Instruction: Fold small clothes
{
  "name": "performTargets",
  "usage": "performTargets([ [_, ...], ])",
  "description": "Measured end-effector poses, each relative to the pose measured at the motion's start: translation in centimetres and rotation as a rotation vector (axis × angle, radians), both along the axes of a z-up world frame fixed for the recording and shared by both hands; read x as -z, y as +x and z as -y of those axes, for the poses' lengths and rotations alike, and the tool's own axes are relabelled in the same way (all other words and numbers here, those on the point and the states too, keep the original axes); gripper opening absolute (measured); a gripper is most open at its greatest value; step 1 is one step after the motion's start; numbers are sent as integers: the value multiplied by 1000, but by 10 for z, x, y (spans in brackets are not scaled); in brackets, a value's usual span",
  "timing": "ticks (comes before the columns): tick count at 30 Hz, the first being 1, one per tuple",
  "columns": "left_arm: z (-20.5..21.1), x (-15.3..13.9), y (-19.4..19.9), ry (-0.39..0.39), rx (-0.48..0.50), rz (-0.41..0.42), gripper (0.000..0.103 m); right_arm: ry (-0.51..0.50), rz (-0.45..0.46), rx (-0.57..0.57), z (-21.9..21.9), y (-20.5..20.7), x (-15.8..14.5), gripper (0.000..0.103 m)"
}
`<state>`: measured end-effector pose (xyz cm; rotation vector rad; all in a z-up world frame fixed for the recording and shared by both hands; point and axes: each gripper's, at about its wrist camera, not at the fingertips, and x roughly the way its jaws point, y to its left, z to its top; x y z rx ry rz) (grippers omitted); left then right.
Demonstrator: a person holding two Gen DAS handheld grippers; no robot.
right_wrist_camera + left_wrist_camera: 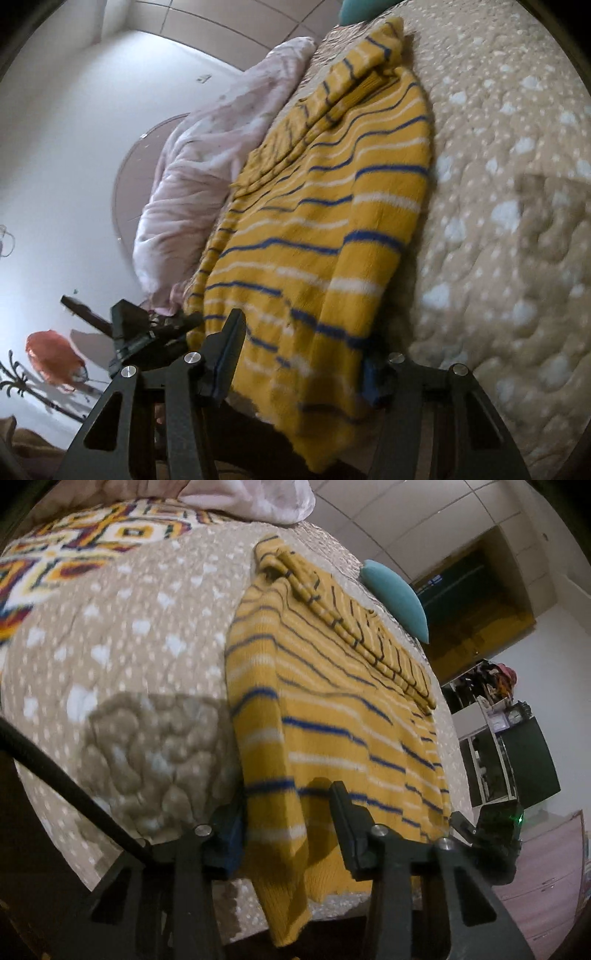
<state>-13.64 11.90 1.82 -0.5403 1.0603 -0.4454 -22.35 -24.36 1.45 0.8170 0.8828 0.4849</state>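
Now: yellow sweater [332, 716] lies on the bed [122, 657].
Blue-and-white stripes, hem at 6 o'clock between spread jaws of both grippers [286, 834] [301, 354].

I saw a mustard-yellow sweater [332, 709] banded with blue and white stripes. The quilt [140, 635] under it was beige with white hearts and dots. The far blanket [92, 531] carried an orange, maroon and white geometric pattern. The cushion [397, 594] was teal, the bedding [207, 166] pale pink.

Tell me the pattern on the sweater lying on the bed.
The sweater is mustard yellow with thin blue and white horizontal stripes, clearest in the left wrist view.
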Motion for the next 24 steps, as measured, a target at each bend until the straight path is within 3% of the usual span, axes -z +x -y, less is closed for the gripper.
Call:
performTargets([
  [5,9,3,-3,8,10,17,54,56,-19,-15,-4,-20,10,57],
  [10,18,3,-6,66,-9,28,55,21,-44,-29,-20,-29,17,50],
  [11,20,2,-6,88,-22,23,52,7,-48,-22,-23,-29,18,42],
  [14,24,-1,-3,179,-50,-7,20,-31,-88,-3,-28,-25,22,14],
  [15,22,-5,-4,169,-42,-8,13,-44,-98,1,-29,-24,21,12],
  [19,7,-41,-16,169,-54,56,8,-91,-60,-1,-25,-32,-2,9],
  [24,-9,-87,-57,113,-19,156,8,-142,9,-3,-9,-74,-47,8],
])
